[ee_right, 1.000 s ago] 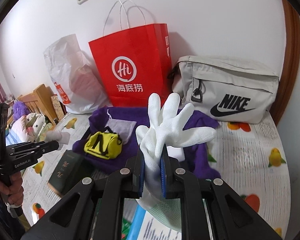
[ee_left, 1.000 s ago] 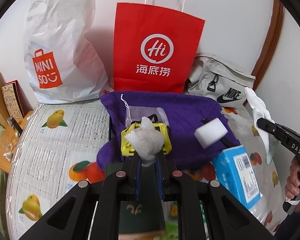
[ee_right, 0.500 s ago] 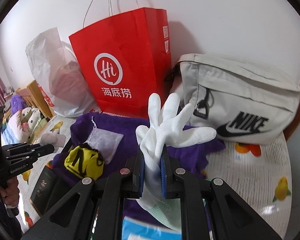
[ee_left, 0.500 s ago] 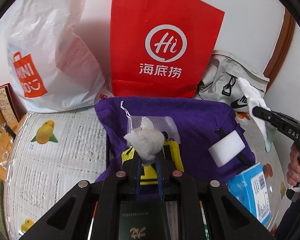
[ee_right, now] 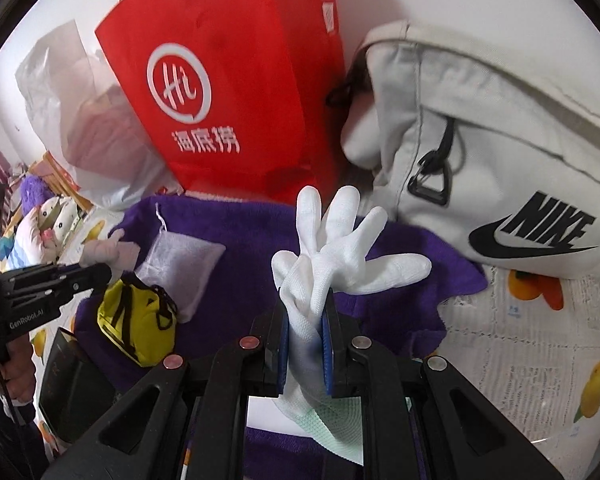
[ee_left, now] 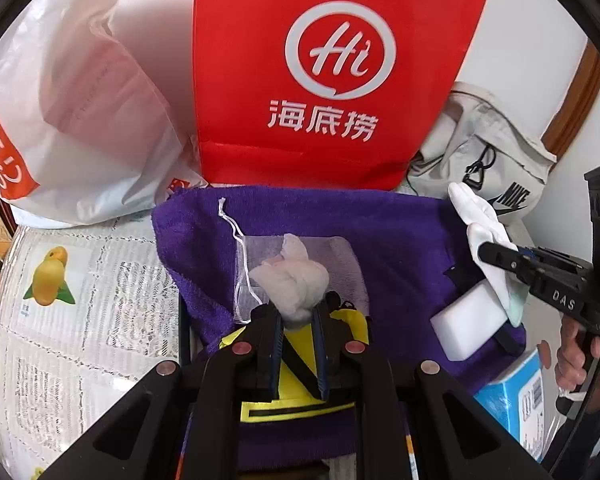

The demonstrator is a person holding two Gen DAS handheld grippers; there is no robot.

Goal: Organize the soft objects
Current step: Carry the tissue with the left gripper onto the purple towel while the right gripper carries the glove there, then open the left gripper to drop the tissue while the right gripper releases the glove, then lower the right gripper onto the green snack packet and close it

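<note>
left gripper [ee_left: 296,340]: clamped on a white wad [ee_left: 290,280], now over the mesh pouch [ee_left: 332,256] on the purple towel [ee_left: 400,236] | right gripper [ee_right: 306,344]: clamped on the white glove [ee_right: 332,248] | change: both have dropped closer to the towel and red bag [ee_left: 332,80] | read: set-down looks near.

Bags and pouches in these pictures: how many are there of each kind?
Shopping bags: 2, red paper bag and white plastic bag
Shoulder bags: 1, grey Nike bag
Small pouches: 2, mesh drawstring pouch and yellow pouch
Total: 5
</note>
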